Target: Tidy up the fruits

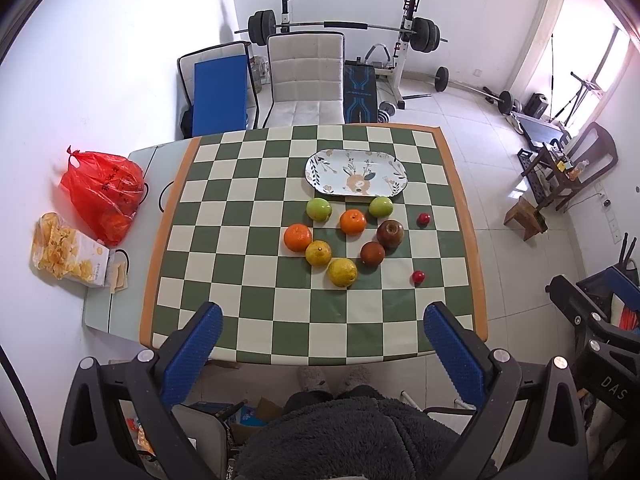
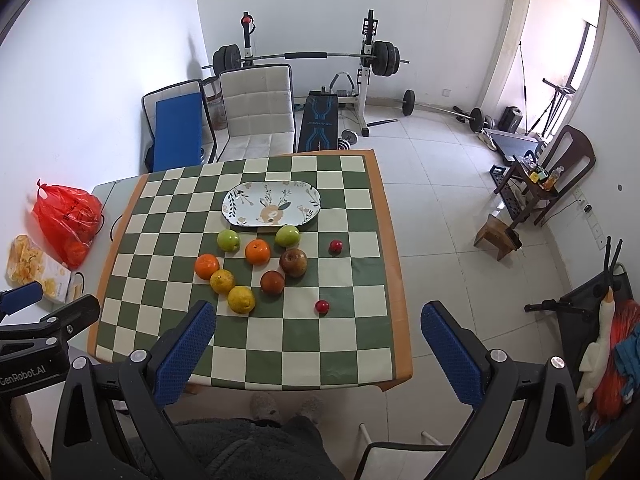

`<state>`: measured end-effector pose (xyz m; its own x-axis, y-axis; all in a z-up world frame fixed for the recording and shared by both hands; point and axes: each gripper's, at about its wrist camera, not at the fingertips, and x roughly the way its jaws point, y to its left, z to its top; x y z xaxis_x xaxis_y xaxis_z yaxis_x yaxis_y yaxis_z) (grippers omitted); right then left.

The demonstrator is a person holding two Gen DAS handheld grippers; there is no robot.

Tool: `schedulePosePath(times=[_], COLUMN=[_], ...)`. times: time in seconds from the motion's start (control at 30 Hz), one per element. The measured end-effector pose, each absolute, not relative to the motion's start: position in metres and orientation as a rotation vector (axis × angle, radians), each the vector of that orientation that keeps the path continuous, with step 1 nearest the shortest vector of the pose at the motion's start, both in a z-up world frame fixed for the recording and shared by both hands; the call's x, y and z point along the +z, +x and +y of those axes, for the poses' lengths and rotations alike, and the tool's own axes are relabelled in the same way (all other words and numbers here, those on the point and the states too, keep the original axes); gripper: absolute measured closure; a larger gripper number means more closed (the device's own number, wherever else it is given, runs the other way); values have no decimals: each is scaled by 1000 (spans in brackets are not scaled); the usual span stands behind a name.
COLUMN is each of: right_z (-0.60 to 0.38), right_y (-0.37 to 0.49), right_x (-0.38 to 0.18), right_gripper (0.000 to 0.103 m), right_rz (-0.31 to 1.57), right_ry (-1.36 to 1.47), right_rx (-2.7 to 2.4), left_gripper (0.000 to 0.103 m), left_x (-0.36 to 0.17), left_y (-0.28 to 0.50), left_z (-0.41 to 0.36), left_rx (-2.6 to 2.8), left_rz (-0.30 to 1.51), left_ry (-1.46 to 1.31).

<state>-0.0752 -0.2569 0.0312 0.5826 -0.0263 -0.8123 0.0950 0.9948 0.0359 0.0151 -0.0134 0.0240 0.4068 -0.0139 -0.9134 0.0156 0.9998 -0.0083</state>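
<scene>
Two tools hang high over the near edge of the table (image 1: 472, 240), both with fingers spread wide apart and nothing between them: the left tool (image 1: 323, 320) and the right tool (image 2: 319, 320). Neither is near any fruit yet, so no sorting looks begun.

Nearest on the checked cloth lies a small red fruit (image 2: 322, 306), alone and well apart from the rest. Just beyond sits the main cluster. Two lemons (image 1: 342, 272) (image 1: 318, 253) touch or nearly touch, and the farther lemon is tight against an orange (image 1: 297, 237). To their right a dark red fruit (image 1: 372, 253) sits just beside a brown apple (image 1: 390, 233). A second orange (image 1: 353, 221) lies in the middle, with a second small red fruit (image 1: 423, 219) off to the right. Farthest of the fruit, two green apples (image 1: 319, 209) (image 1: 381, 206) sit just beside the near rim of the plate (image 1: 316, 168), which holds nothing.

The risks, as I judge them, come from the crowding and the round shapes. A finger pushed into the lemon-orange row may nudge a neighbour and send it rolling. The small red fruits may slip from wide fingers, and the near one could roll toward the table edge. The plate looks shallow, so a fruit dropped rather than set down may roll off.
</scene>
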Motion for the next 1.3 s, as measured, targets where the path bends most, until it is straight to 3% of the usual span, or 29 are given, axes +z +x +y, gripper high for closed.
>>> schedulePosePath(times=[0.9,1.1,1.3], right_z=[-268,-258,-212], right_y=[-52,8,68], right_x=[23,-59,-178], right_gripper=[0,0,0], right_rz=[927,1014,1186], right_ry=[105,157,221], right_rx=[-43,84,192], left_gripper=[0,0,0], left_x=[10,-40,-116], left_y=[41,79,134], left_z=[-11,11,39], left_rx=[64,260,286], left_rz=[1094,1056,1212], left_ry=[-19,90,171])
